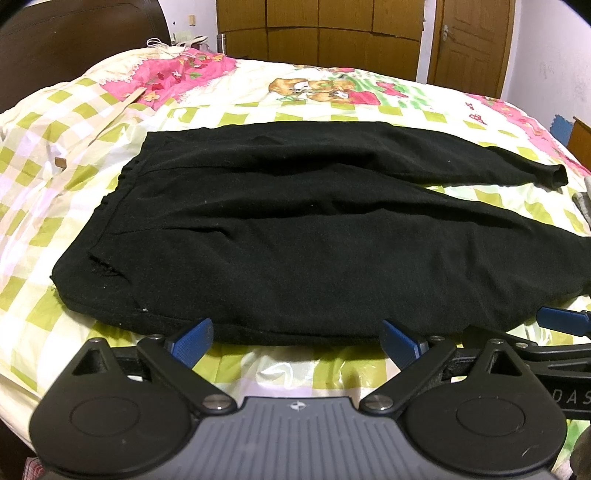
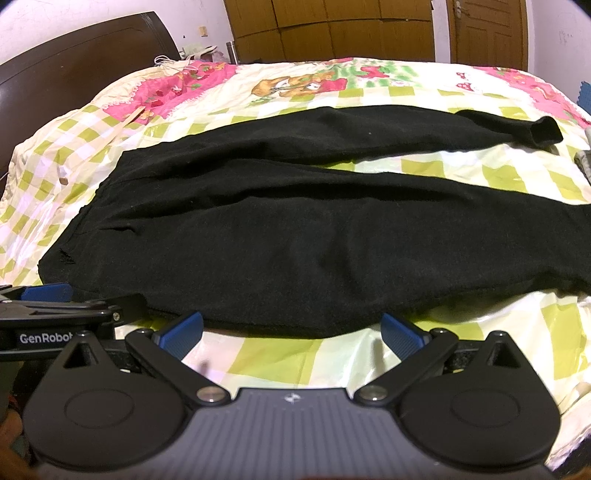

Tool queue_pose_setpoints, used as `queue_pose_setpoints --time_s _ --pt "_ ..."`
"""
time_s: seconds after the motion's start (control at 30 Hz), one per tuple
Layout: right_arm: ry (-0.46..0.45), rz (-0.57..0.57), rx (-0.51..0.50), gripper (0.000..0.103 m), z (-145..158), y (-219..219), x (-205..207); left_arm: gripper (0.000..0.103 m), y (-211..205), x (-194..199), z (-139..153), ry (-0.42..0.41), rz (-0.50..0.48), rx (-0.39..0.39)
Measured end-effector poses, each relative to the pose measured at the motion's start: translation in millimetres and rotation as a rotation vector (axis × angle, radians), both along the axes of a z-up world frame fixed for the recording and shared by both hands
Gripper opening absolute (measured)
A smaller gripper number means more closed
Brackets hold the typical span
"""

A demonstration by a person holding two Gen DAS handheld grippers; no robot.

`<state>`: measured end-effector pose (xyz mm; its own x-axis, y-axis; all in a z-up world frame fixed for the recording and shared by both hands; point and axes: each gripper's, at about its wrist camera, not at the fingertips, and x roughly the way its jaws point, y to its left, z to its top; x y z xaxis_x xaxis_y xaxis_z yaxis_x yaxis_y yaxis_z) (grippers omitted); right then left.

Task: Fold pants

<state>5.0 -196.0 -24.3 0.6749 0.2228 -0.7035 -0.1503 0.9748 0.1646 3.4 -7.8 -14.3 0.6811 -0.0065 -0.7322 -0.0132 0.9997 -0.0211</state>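
Pants flat on bed, legs splayed rightward, waist left. Left hand-held gripper and right hand-held gripper both spread wide, empty, at near hem. Pinch near edge well apart; lift evenly, lay near leg onto far leg.

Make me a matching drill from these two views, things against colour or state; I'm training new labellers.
Things:
1. pants
2. left gripper
3. bedspread
4. wardrobe

Descriptions:
A. brown wood
B. open, empty
C. black, spread flat
D. green and white checks

Pairs: 1-C, 2-B, 3-D, 4-A
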Motion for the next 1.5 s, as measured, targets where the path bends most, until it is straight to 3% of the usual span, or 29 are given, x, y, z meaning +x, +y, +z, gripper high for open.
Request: queue_pose_setpoints --time_s 0.23,0.4,0.53,0.63,0.83,0.97,1.03,1.2,1.27,1.3,1.37,1.43,1.5 --pt "-0.006 0.02 -0.016 0.102 9 5 3 0.103 9 1 11 -0.033 0.016 0.011" --pt "-0.037 0.072 -0.016 0.102 26 21 14 0.103 40 -1 27 -0.093 0.058 0.055" --pt "-0.057 0.18 -0.032 0.102 36 56 24 0.103 91 -4 27 -0.101 0.179 0.085" --pt "-0.053 0.299 -0.04 0.102 38 92 32 0.103 133 2 14 -0.055 0.259 0.105" --pt "-0.032 0.545 -0.059 0.101 33 174 52 0.103 184 27 -6 -0.006 0.3 0.111" --pt "0.008 0.647 -0.118 0.096 16 219 63 0.086 200 42 -17 0.023 0.282 0.087" --pt "0.052 0.698 -0.118 0.086 8 237 67 0.081 204 47 -24 0.049 0.266 0.081" --pt "0.041 0.728 -0.201 0.086 -12 270 69 0.061 211 58 -34 0.068 0.218 0.037" --pt "0.032 0.707 -0.237 0.075 -19 278 74 0.059 215 57 -35 0.059 0.213 0.018" --pt "0.022 0.697 -0.255 0.063 -21 282 76 0.058 218 57 -35 0.053 0.212 0.0" --pt "0.046 0.688 -0.227 0.05 -24 283 83 0.056 226 52 -34 0.036 0.216 -0.043" --pt "0.108 0.704 -0.162 0.021 -24 285 93 0.051 235 46 -30 0.02 0.223 -0.06" --pt "0.132 0.707 -0.146 0.019 -23 291 95 0.05 245 42 -27 0.022 0.236 -0.068"
